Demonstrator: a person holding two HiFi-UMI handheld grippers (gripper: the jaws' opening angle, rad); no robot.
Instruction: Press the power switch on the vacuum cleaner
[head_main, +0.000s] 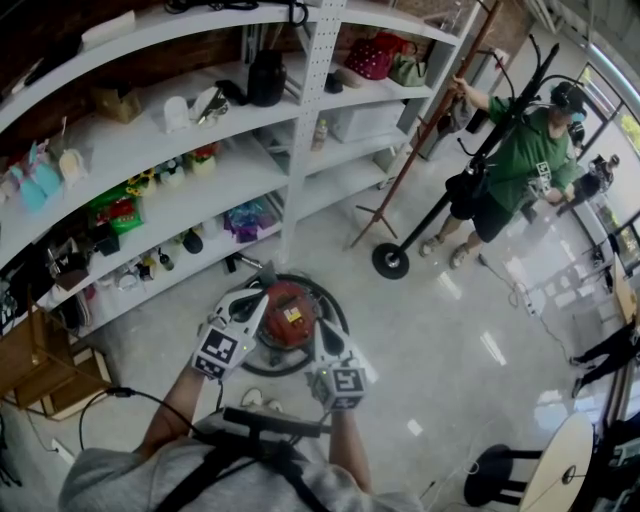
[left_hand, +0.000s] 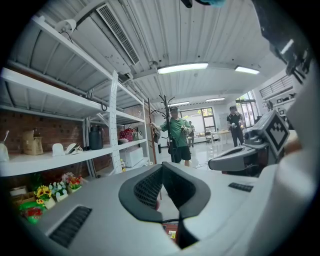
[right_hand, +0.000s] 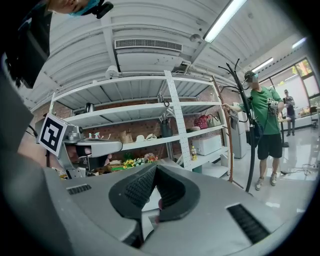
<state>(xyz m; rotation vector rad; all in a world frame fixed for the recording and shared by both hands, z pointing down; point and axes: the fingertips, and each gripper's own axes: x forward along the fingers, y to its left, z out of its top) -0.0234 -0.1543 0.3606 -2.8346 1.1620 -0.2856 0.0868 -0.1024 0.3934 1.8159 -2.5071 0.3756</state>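
Vacuum cleaner (head_main: 290, 312) sits between left tool (head_main: 256, 300), right tool (head_main: 323, 332).

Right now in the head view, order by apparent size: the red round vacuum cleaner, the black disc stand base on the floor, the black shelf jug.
1. Red round vacuum cleaner, clearly largest.
2. Black shelf jug and black disc stand base: about alike, not ranked.

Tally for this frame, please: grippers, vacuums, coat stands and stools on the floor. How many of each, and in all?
Grippers: 2 (left gripper, right gripper)
Vacuum: 1
Coat stands: 2 (black stand, wooden stand)
Stool: 1
Total: 6
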